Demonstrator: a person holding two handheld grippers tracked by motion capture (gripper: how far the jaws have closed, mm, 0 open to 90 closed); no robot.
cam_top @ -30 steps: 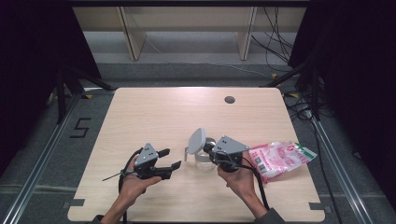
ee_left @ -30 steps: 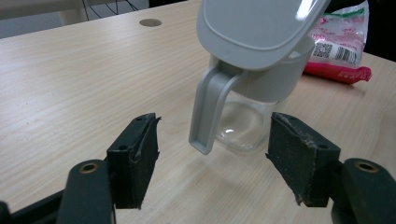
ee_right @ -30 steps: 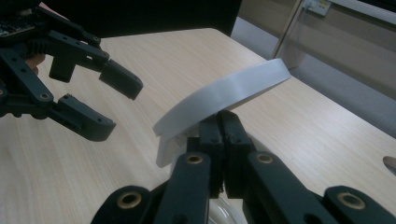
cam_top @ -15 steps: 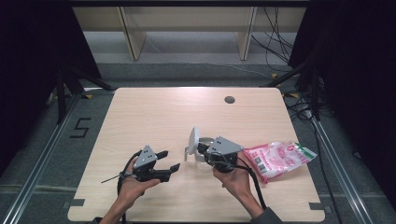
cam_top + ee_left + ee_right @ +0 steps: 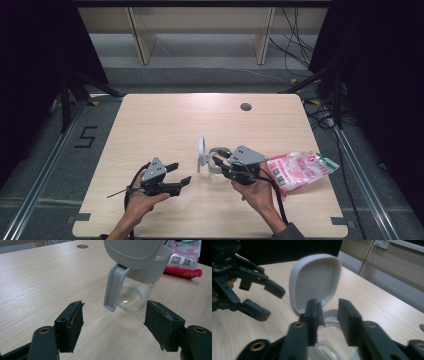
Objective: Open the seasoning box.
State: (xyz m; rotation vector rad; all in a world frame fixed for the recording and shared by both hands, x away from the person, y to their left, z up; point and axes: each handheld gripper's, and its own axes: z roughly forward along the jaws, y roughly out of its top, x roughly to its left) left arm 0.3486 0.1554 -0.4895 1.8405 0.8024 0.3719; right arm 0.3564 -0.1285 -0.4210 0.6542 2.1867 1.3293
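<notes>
clear glass jug (image 5: 216, 167) with grey collar and handle is stood upright just beside pink packet (image 5: 299, 170); grey lid (image 5: 201, 152) is flipped up.

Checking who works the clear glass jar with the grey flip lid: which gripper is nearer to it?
Right. The right gripper is at the clear glass jar, jaws just opening above its rim beside the raised lid; the left gripper waits apart on the handle side.

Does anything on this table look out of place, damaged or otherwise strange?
Nothing looks spilled or broken. The clear glass jar with a grey collar and handle stands upright on the wooden table, its grey hinged lid raised upright. The pink plastic packet lies flat near the table's right edge.
</notes>
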